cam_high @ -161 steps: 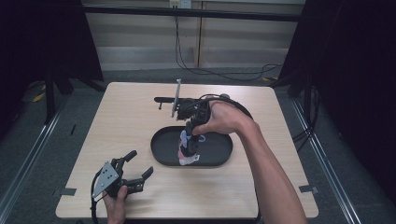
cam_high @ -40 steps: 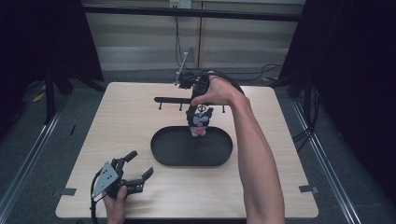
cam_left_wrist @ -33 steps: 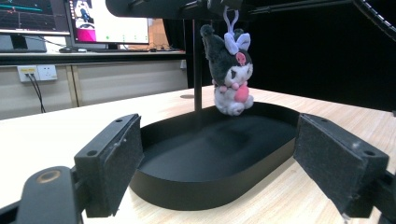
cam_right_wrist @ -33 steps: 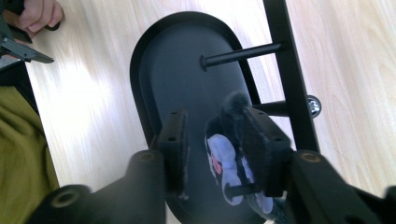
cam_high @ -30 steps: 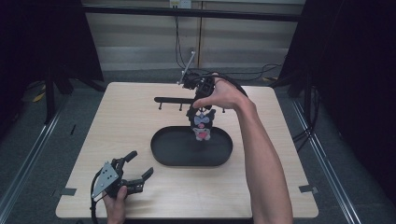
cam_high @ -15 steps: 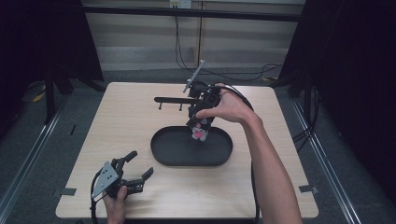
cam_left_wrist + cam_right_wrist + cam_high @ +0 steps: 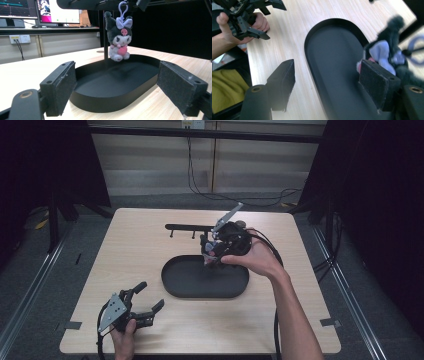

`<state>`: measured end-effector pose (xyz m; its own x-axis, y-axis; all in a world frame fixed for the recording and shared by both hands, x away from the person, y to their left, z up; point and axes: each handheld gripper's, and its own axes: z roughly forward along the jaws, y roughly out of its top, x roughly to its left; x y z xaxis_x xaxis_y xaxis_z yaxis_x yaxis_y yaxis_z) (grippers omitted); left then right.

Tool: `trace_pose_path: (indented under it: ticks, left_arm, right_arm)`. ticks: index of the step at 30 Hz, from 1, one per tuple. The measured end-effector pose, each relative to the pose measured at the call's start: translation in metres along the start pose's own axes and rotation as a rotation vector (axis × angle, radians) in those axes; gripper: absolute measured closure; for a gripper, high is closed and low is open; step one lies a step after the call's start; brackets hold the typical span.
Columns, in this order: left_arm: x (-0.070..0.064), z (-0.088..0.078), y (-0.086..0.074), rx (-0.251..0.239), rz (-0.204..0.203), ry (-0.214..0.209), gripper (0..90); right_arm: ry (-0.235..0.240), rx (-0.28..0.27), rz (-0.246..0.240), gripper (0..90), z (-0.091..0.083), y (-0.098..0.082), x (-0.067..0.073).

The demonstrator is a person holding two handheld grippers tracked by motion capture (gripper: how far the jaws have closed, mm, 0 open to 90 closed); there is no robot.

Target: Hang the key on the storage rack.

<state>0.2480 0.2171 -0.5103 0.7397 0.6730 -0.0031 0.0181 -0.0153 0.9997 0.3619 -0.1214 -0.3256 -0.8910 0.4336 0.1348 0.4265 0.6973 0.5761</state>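
Note:
A small plush keychain (image 7: 118, 37), dark grey and white with a pink heart, hangs by its lilac clip from the black peg rack (image 7: 185, 227), just above the far rim of the black oval tray (image 7: 175, 285). My right gripper (image 7: 329, 83) is open. The plush (image 7: 384, 52) sits just beyond its right pad (image 7: 378, 85), over the tray's far end. In the high view the right gripper (image 7: 209, 251) is tilted on its side at the rack. My left gripper (image 7: 142, 300) rests open near the table's front left corner, facing the tray (image 7: 112, 100).
The pale wooden table (image 7: 130, 250) ends at a drop to the floor on all sides. The right gripper's cable (image 7: 272, 250) loops over the table behind the hand. Beyond the table stand monitors (image 7: 57, 11) and a wall socket (image 7: 20, 38).
The right gripper lifted the plush out of the tray and carried it back to the rack, tilting over. Its jaws now stand apart and the plush hangs from the rack. The left gripper stayed put.

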Motion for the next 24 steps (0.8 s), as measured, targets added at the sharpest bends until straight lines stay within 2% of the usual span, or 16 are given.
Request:
trace_pose_path:
  ticks: [1,2,4,6,8,10,12,13,14,16,17,18,21,24]
  left_arm:
    - [0.000,0.000,0.000,0.000,0.000,0.000,15.6]
    - [0.000,0.000,0.000,0.000,0.000,0.000,15.6]
    - [0.000,0.000,0.000,0.000,0.001,0.000,15.6]
    - [0.000,0.000,0.000,0.000,0.000,0.000,15.6]
    - [0.000,0.000,0.000,0.000,0.001,0.000,15.6]
    - [0.000,0.000,0.000,0.000,0.000,0.000,15.6]
    - [0.000,0.000,0.000,0.000,0.000,0.001,15.6]
    - [0.000,0.000,0.000,0.000,0.000,0.001,15.6]
    - [0.000,0.000,0.000,0.000,0.000,0.001,15.6]
    - [0.000,0.000,0.000,0.000,0.000,0.002,15.6]
    - [0.000,0.000,0.000,0.000,0.000,0.002,15.6]
    - [0.000,0.000,0.000,0.000,0.000,0.002,15.6]
    - [0.000,0.000,0.000,0.000,0.000,0.002,15.6]
    - [0.000,0.000,0.000,0.000,0.001,0.002,15.6]
  right_arm:
    - [-0.015,-0.025,0.010,27.4,0.000,-0.011,0.002]
    - [-0.015,-0.025,0.010,27.4,0.000,-0.011,0.002]
    - [-0.018,-0.069,0.017,27.0,-0.001,-0.023,0.004]
    - [-0.043,-0.082,0.031,24.1,0.002,-0.035,0.006]
    - [-0.038,-0.116,0.040,23.9,0.004,-0.048,0.007]
    - [-0.053,-0.144,0.051,21.6,0.007,-0.061,0.010]
    - [-0.059,-0.199,0.072,21.4,0.009,-0.074,0.013]
    - [-0.072,-0.241,0.092,19.4,0.013,-0.086,0.016]
    - [-0.072,-0.241,0.092,19.4,0.013,-0.086,0.016]
    - [-0.092,-0.276,0.122,16.0,0.017,-0.097,0.019]
    - [-0.117,-0.313,0.146,14.3,0.021,-0.108,0.022]
    - [-0.117,-0.313,0.146,14.3,0.021,-0.108,0.022]
    - [-0.144,-0.352,0.171,14.2,0.031,-0.123,0.029]
    - [-0.210,-0.381,0.155,14.1,0.043,-0.140,0.038]
